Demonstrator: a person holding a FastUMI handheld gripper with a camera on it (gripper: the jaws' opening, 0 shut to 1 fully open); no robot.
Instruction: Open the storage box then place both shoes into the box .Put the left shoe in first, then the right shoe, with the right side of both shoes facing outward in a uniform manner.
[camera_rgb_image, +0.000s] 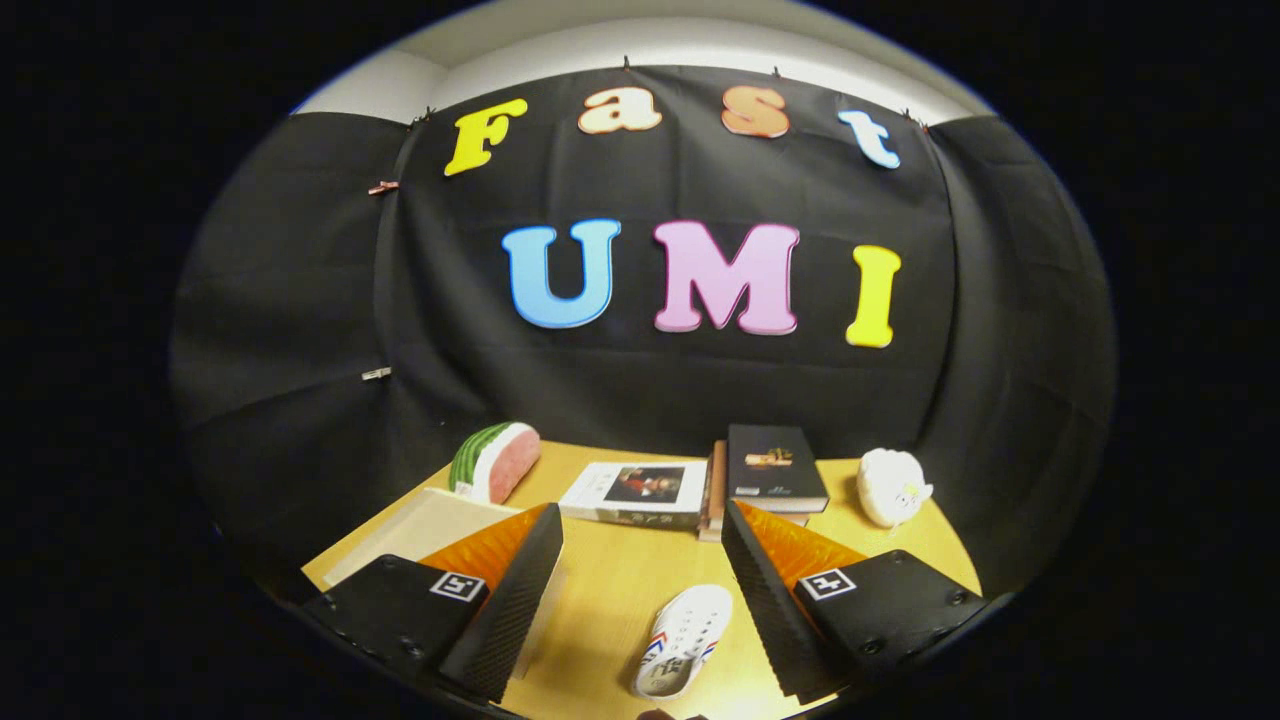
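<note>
Tongs (640, 590): standing wide apart, gripping nothing. Shoe (684, 640): white, lying on the wooden surface (610, 590) between the fingers, toward the right one, its near end cut off. Pale flat board (425, 530): partly hiding behind the left finger. Far side: watermelon slice (495, 461), two books (700, 480), white plush toy (893, 486).

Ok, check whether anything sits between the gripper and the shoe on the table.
Nothing visible does. The shoe lies on bare table between the open fingers of the gripper, nearer the right one. The books, watermelon toy and white plush all sit beyond it.
</note>
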